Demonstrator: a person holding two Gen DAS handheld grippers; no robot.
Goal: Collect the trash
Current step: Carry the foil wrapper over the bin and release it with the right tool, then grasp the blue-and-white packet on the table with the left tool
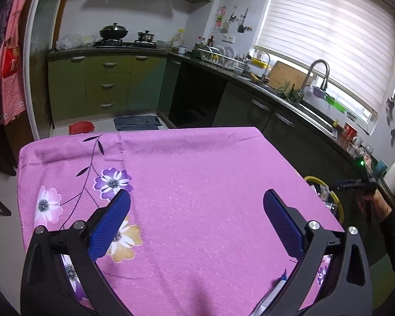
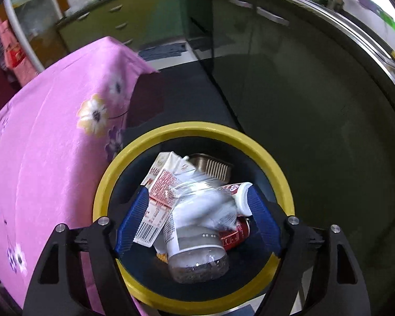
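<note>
Right gripper point(image 2: 197, 218) hangs tilted steeply down over the yellow-rimmed trash bin point(image 2: 281, 176), its blue pads spread wide with nothing pressed between them; the clear plastic bottle point(image 2: 194, 237) seen through the gap looks to lie loose on the pile below, so I judge it released rather than held. Beneath the spread fingers the bin already holds a crumpled red-and-white carton point(image 2: 162, 184), a white tube point(image 2: 241, 194), a red can point(image 2: 235, 233) and a ribbed foil tray point(image 2: 210, 166), which suggests the collecting is well along. That bin stands on the floor just beside the hanging edge of the pink flowered tablecloth point(image 2: 39, 158), close enough that rubbish can be carried off the surface and dropped straight in. Left gripper point(image 1: 197, 226) hovers over the cloth-covered surface point(image 1: 197, 171) with its pads also wide apart and empty. Ahead of it the cloth shows no rubbish; only a small blue-edged scrap point(image 1: 281, 280) lies near its right finger, too hidden to name.
</note>
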